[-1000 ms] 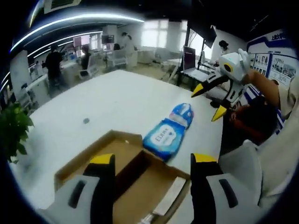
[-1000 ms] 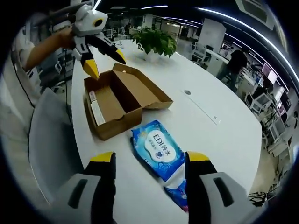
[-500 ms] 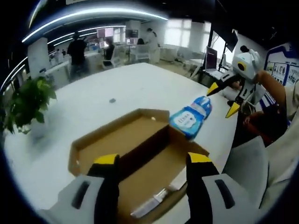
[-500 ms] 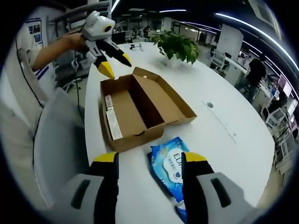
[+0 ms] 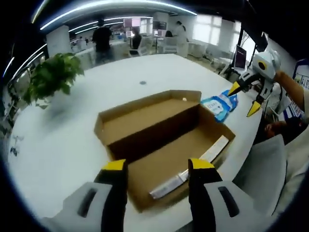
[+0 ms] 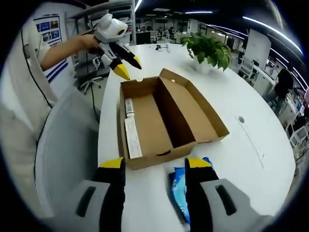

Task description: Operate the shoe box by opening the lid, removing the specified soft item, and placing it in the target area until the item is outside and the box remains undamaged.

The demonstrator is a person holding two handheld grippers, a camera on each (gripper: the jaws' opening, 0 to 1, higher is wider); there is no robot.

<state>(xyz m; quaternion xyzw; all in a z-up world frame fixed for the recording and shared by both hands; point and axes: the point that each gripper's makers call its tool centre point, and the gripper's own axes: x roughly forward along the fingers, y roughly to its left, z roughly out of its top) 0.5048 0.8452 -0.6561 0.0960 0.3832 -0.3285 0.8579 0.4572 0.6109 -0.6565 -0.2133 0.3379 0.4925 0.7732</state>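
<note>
The shoe box (image 5: 164,135) lies open on the white table (image 5: 63,145) in the left gripper view, its lid folded back flat and a white paper strip (image 5: 190,169) lying along the near inside wall. The left gripper (image 5: 157,166) hangs just above the box's near end with its yellow-tipped jaws apart and nothing between them. Beyond the box's far end the blue wipes pack (image 5: 219,104) rests on the table, outside the box. The right gripper (image 5: 248,96) is held in the air above that pack, jaws spread. A potted plant (image 5: 50,79) stands at the table's far left.

In the right gripper view the right gripper (image 6: 152,164) is low over the table, jaws apart and empty. The shoe box (image 6: 166,118) sits ahead, open, and the wipes pack (image 6: 179,191) lies just beside its near end, between the jaws. The left gripper (image 6: 126,65) hovers over the box's far end, jaws parted, held by a person's hand (image 6: 89,41)
</note>
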